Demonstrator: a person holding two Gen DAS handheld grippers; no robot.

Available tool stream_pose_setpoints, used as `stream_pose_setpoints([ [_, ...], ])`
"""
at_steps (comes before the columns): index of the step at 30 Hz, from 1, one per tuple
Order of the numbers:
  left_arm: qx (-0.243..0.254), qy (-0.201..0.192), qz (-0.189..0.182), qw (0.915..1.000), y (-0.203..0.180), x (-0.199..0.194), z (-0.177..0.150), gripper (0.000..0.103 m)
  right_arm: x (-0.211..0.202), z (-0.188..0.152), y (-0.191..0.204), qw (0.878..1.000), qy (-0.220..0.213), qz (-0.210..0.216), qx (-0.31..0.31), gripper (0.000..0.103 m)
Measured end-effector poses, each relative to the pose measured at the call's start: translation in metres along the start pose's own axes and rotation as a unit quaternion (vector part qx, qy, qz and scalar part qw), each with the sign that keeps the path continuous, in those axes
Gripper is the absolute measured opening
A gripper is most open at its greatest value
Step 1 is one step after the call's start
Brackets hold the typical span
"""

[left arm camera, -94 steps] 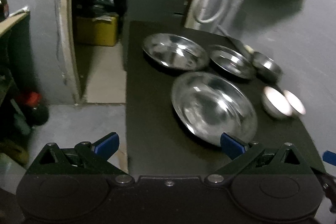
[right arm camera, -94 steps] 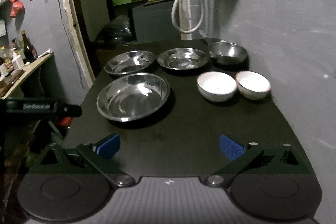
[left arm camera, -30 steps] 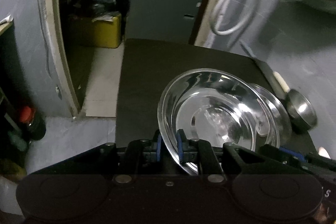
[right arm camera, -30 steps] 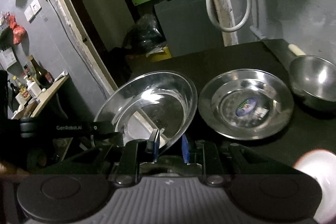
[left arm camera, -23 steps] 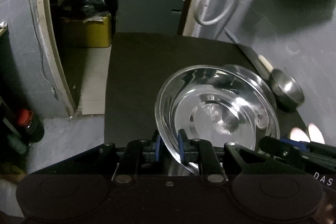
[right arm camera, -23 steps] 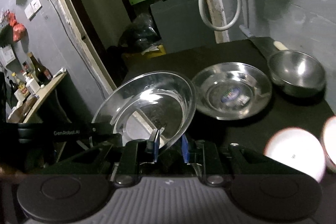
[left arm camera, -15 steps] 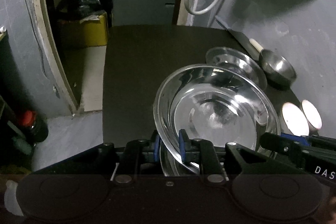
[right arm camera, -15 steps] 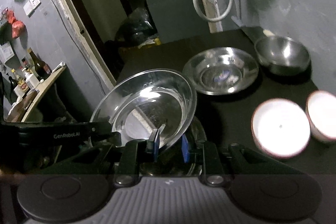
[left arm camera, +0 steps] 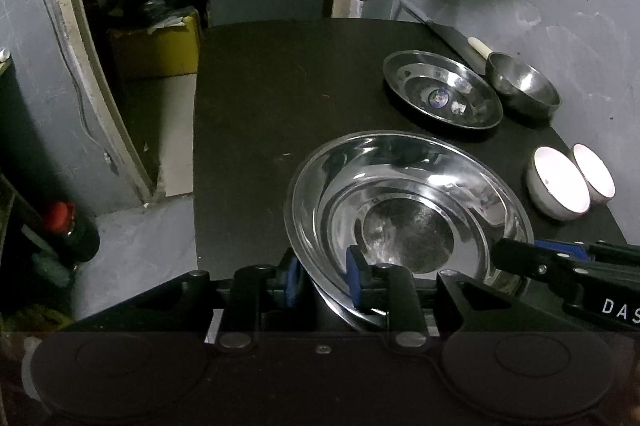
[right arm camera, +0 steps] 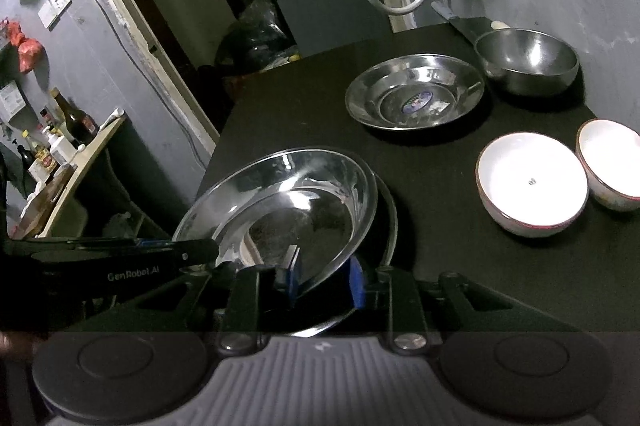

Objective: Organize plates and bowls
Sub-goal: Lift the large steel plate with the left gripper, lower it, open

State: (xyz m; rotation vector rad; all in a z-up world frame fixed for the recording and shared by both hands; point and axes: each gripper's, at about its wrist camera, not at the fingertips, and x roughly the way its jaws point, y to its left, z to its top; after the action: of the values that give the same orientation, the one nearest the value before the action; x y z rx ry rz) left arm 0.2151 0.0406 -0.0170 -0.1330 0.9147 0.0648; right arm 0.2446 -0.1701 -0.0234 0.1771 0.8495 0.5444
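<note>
A wide steel plate (left arm camera: 408, 210) rests tilted inside a larger steel plate (right arm camera: 390, 218) on the black table (left arm camera: 272, 106). My left gripper (left arm camera: 324, 282) straddles its near-left rim; the jaws are opening and the blue pads stand clear of the thin rim between them. From the right side, my right gripper (right arm camera: 324, 280) straddles the rim of the same plate (right arm camera: 288, 202); its jaws are also opening, with the pads off the metal. Each gripper's black finger shows in the other's view.
A smaller steel plate (right arm camera: 416, 96) and a steel bowl (right arm camera: 528, 60) sit at the back right, with a knife (left arm camera: 452, 34) behind them. Two white bowls (right arm camera: 532, 182) (right arm camera: 612, 162) stand at the right. The table's left edge drops toward a doorway and a red-capped bottle (left arm camera: 68, 230).
Both grippers carried the plate from the back of the table toward me and set it into the larger plate. Their pads have since spread away from the rim.
</note>
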Motion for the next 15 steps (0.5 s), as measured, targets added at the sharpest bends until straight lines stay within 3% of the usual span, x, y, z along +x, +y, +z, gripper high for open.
stream_pose_setpoints([
  [15,0.004,0.013,0.022,0.9996,-0.014,0.011,0.003,0.028,0.004,-0.003,-0.001,1.000,0.011,0.002,0.004,0.039],
])
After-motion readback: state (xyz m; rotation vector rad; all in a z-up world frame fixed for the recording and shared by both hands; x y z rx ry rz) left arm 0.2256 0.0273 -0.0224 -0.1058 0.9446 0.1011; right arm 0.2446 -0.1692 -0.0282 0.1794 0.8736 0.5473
